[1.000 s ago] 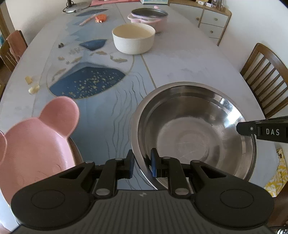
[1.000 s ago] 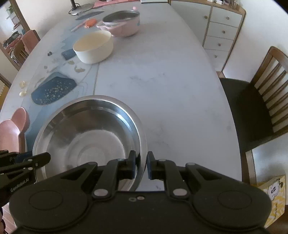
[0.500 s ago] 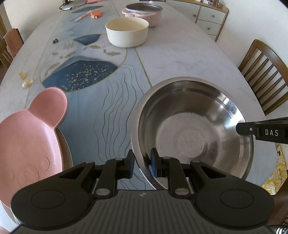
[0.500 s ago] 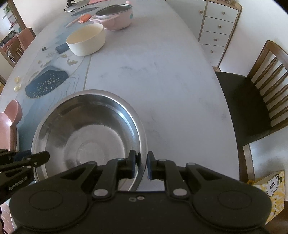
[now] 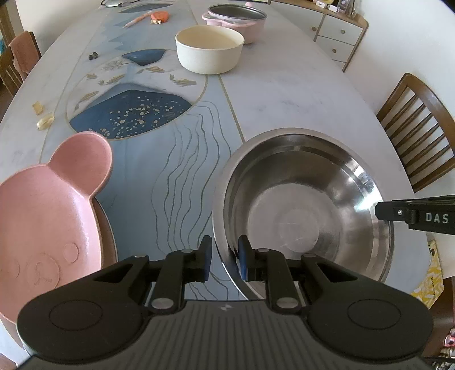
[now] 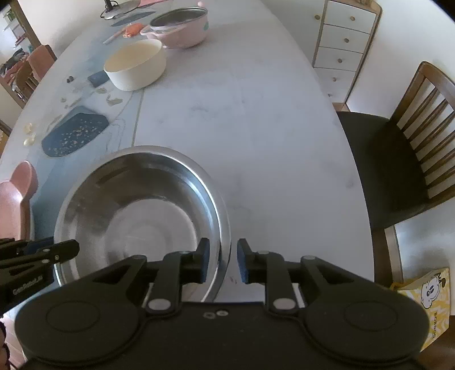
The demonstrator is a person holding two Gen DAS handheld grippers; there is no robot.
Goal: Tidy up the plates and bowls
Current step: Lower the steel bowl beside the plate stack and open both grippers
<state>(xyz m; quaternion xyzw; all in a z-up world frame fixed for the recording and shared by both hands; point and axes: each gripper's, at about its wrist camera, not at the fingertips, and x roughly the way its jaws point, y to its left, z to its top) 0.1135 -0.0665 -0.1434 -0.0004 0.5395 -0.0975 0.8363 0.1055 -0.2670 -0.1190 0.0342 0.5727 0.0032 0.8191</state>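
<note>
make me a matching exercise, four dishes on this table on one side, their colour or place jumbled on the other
Things:
1. steel bowl
2. bear plate
3. round bowl
4. pot

Descriptions:
A. cream, mid-table
B. pink body, far end of the table
C. shiny metal, rim between both tongs
D. pink, near left edge

Pairs: 1-C, 2-D, 3-A, 4-B
</note>
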